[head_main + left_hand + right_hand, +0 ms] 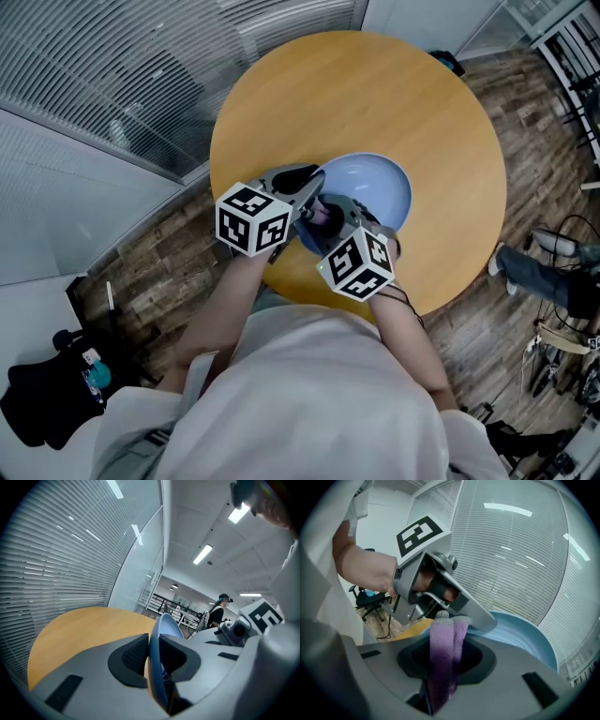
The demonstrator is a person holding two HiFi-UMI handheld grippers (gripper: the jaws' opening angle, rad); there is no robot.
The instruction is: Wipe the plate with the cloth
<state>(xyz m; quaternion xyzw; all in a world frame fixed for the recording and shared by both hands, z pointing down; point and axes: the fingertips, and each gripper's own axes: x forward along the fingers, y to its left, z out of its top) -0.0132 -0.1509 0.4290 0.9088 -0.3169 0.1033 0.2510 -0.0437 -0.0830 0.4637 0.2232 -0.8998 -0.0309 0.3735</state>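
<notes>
Wood-plank flooring (159, 253) surrounds a round wooden table (375, 84), whose near part lies under the light-blue plate (380, 187). The left gripper (312, 180) bites the plate's near-left rim, its jaws a narrow way apart with the rim pinched between the pads. The right gripper (328, 214) sits at the plate's near edge, jaws closed on a folded purple cloth (443, 644) that sticks out ahead. From those jaws the plate's hollow face lies just ahead and rightward, so the right hand should sweep. Whether the cloth touches the plate I cannot tell.
</notes>
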